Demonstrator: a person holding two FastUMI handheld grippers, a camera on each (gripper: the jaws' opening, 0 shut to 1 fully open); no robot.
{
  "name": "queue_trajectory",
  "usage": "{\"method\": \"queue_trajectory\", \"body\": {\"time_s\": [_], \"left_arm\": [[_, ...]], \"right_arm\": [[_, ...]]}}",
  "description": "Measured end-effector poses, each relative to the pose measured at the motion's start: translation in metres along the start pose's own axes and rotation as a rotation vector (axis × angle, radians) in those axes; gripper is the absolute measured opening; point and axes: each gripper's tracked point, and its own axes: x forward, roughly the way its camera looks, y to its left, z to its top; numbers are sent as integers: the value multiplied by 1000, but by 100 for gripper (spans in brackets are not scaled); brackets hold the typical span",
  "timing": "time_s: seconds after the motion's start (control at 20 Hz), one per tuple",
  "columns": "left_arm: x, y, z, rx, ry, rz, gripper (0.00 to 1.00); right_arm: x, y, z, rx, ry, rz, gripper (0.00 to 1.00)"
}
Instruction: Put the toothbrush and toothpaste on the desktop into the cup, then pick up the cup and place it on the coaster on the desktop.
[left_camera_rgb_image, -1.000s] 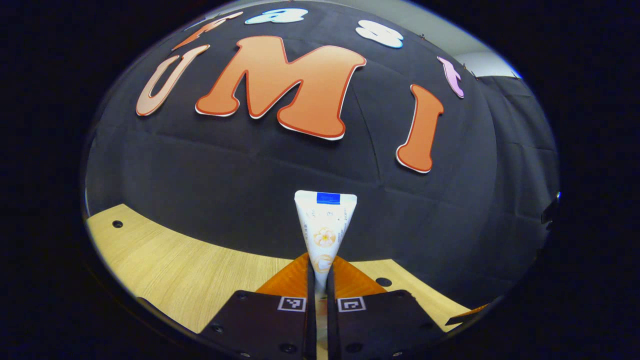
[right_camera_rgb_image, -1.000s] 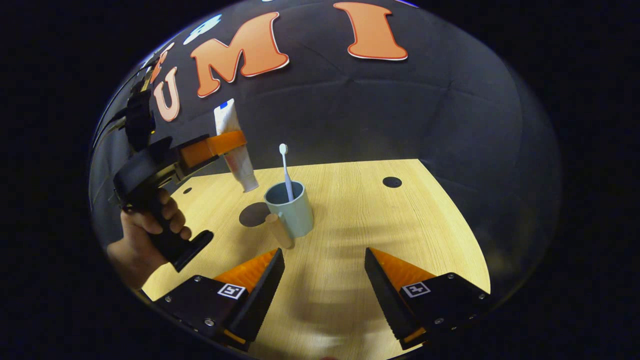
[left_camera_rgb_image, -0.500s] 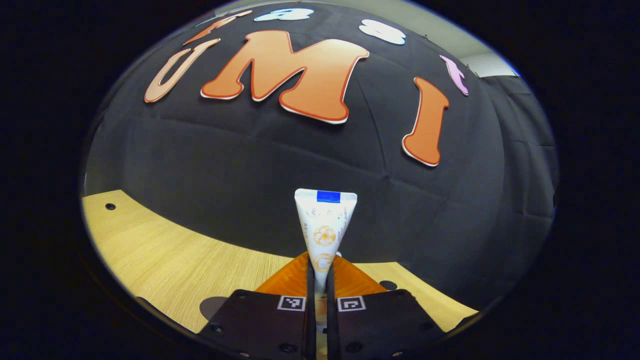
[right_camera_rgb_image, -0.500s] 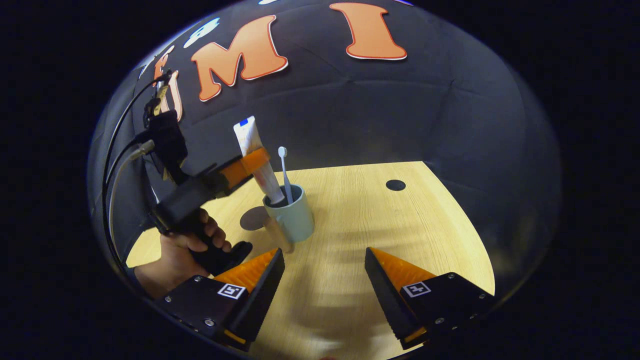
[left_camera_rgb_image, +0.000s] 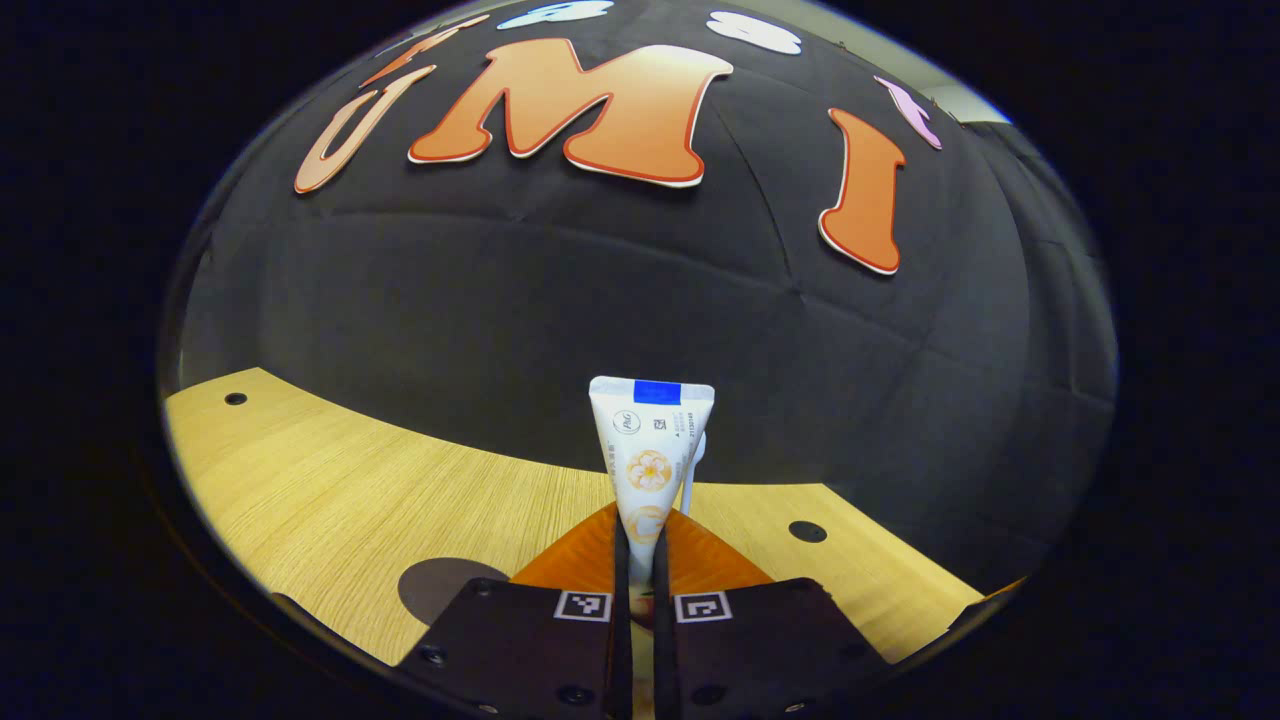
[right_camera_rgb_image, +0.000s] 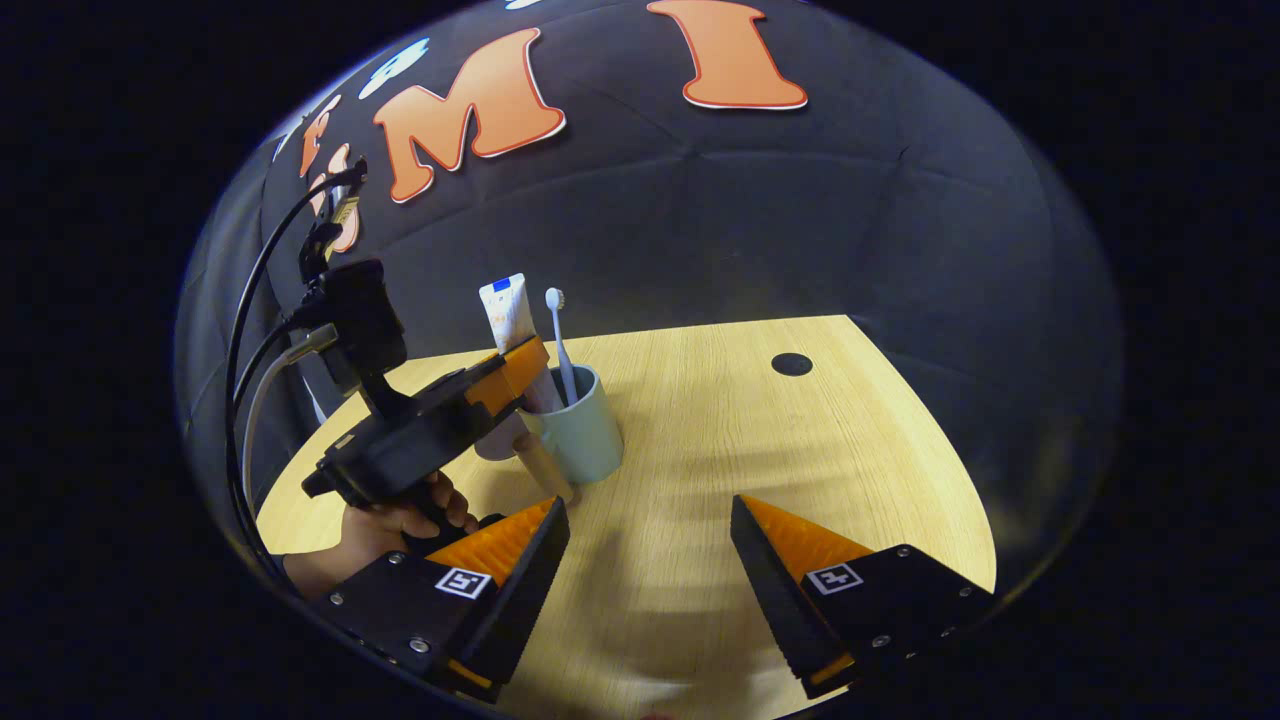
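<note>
In the left gripper view, the left gripper (left_camera_rgb_image: 640, 560) is clenching the toothpaste (left_camera_rgb_image: 650, 450) between its fingers (left_camera_rgb_image: 590, 555), the tube standing straight up out of the grip with its flat crimped end on top. Compared with a second ago, more of the counter (left_camera_rgb_image: 330, 500) is coming into sight beneath the gripper, and the dark round coaster (left_camera_rgb_image: 435, 590) is now showing at the lower left, just beside the fingers. A sliver of the toothbrush (left_camera_rgb_image: 692, 465) is peeking out behind the tube. All this suggests the gripper is sinking toward the counter.

In the right gripper view, the same descent is showing from the side. The toothpaste (right_camera_rgb_image: 512, 325), which a second ago was hanging clear above and to the side of the cup (right_camera_rgb_image: 580, 430), is now going down into it, its lower end hidden inside the rim next to the toothbrush (right_camera_rgb_image: 560, 340) already standing there. The left gripper (right_camera_rgb_image: 515, 370) is still holding the tube, with a hand (right_camera_rgb_image: 400, 520) on its handle. The right gripper (right_camera_rgb_image: 650, 540) is hovering with its fingers spread wide and holding nothing, near the cup.

For the task, both items are now in the cup, the paste not yet let go; the cup is standing on the counter beside the coaster, not on it.
</note>
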Motion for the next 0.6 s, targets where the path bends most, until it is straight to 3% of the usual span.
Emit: {"method": "queue_trajectory", "body": {"time_s": [0.2, 0.35, 0.4, 0.45, 0.5, 0.6], "left_arm": [[-2, -4, -7, 37, 32, -12, 16], [-4, -9, -1, 35, 25, -39, 31], [-2, -10, -4, 43, 30, -39, 45], [-4, -8, -6, 50, 40, -39, 39], [-5, -12, -8, 42, 57, -62, 40], [-12, -14, -7, 41, 68, -77, 78]], "right_arm": [[0, -2, -3, -9, 9, -5, 99], [0, -5, -3, -5, 14, -17, 99], [-1, -6, -3, -6, 11, -20, 99], [-1, -7, -3, -8, 11, -27, 99], [-2, -9, -3, -8, 9, -31, 99], [-4, -14, -3, -7, 11, -45, 99]]}}
